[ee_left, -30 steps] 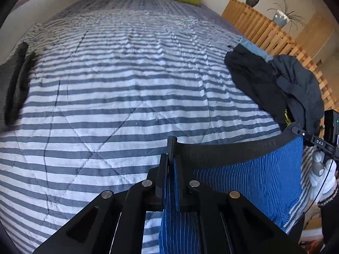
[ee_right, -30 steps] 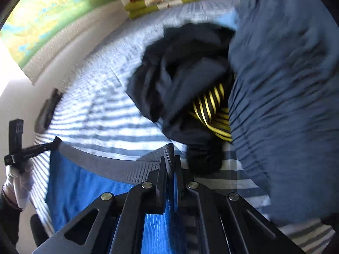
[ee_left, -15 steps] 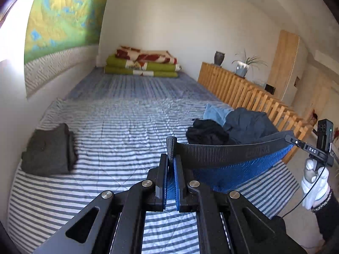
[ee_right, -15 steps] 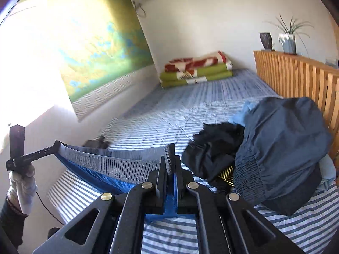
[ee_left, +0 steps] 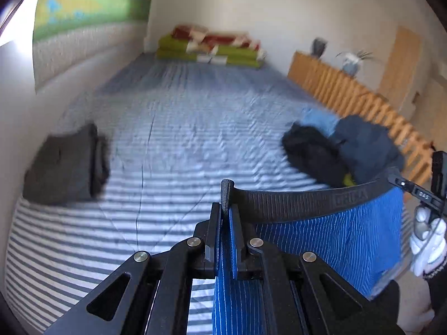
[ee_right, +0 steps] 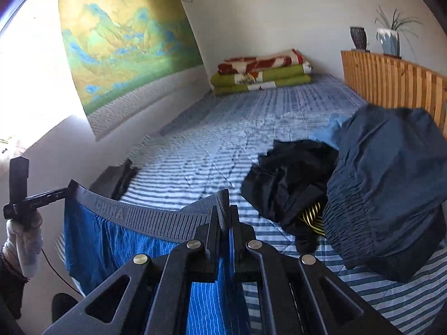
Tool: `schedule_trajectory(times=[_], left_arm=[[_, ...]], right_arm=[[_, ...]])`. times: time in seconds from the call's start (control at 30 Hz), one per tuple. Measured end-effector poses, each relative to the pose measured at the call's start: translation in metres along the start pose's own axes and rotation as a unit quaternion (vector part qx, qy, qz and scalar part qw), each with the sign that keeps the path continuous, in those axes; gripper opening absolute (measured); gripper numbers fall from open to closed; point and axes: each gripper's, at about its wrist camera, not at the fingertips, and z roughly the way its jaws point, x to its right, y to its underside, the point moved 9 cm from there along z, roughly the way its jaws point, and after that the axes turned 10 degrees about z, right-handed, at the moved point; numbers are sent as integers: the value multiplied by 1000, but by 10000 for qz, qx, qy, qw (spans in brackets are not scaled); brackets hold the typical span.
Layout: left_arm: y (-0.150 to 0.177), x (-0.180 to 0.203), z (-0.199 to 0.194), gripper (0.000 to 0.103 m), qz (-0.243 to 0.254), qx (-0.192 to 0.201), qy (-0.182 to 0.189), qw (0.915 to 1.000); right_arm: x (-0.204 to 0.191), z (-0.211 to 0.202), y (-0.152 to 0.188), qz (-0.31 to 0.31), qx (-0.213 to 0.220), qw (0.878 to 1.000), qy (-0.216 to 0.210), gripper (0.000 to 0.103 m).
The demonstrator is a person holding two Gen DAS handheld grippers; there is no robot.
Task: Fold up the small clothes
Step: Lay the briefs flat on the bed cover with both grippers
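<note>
Blue striped underpants (ee_left: 343, 234) with a dark grey waistband (ee_left: 293, 203) hang stretched in the air between my two grippers, above the near end of the striped bed (ee_left: 181, 128). My left gripper (ee_left: 226, 209) is shut on one end of the waistband. My right gripper (ee_right: 225, 212) is shut on the other end of the waistband (ee_right: 156, 217), and the blue cloth (ee_right: 106, 245) hangs below it. Each view shows the other gripper held by a white-gloved hand (ee_left: 427, 240) (ee_right: 22, 234) at its edge.
A pile of dark clothes (ee_right: 349, 184) lies on the bed's right side beside a wooden slatted rail (ee_right: 391, 83). A folded dark grey garment (ee_left: 64, 164) sits at the left edge by the wall. Folded green and red blankets (ee_right: 262, 72) lie at the far end.
Both grippers lifted the underpants up off the bed and tilted from looking down at the bedspread to looking along the room. In the latest half second the left view dipped slightly.
</note>
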Motion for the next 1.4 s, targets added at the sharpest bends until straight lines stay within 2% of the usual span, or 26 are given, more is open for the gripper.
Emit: schedule_trajectory(times=[0.1,0.13,0.23,0.27,0.37,0.47,0.57,0.63,0.77,0.93,1.0,1.03,1.13,1.23,1.33,1.4], left_arm=[[25,-20,80,5,-236,-596,-27,9979],[33,-22,104,5,-104,-803,-84,9967],[54,-28,152,15,15,-1355,-396,9900],[58,-30,158,26,-23,-1432,-475,9886],[54,-40,154,41,-80,-1267,-661,9897],[44,-50,131,42,-215,-1050,-826,9908],[33,-33,104,43,-81,-809,-637,9947],[31,-9,83,43,139,-733,-431,9963],[40,68,60,43,577,-622,201,9962],[59,182,52,43,1221,-619,1082,9847],[69,227,54,43,1476,-685,1361,9772],[75,248,57,43,1613,-740,1486,9729],[89,299,64,44,1954,-863,1725,9616],[102,343,74,52,2267,-947,1874,9511],[107,374,83,52,2378,-983,1945,9466],[106,389,89,52,2430,-912,1916,9465]], right_arm=[[31,78,12,253,-610,9974,293,4],[41,101,16,259,-796,9954,465,5],[72,143,29,310,-1270,9855,1085,15],[80,145,29,364,-1318,9836,1173,19],[91,125,26,520,-1257,9847,1088,24],[101,93,31,610,-1262,9850,1012,27],[105,60,53,741,-1419,9837,822,28],[109,43,75,887,-1587,9807,718,29],[111,23,118,1102,-1942,9726,643,29],[106,21,150,1164,-2166,9672,644,29],[102,21,154,1154,-2202,9668,589,16],[100,20,155,1209,-2254,9654,505,6],[95,15,145,1491,-2181,9642,219,6],[93,9,135,1668,-2114,9631,6,6],[88,6,129,1700,-2141,9618,-142,6],[87,4,128,1728,-2166,9606,-199,6]])
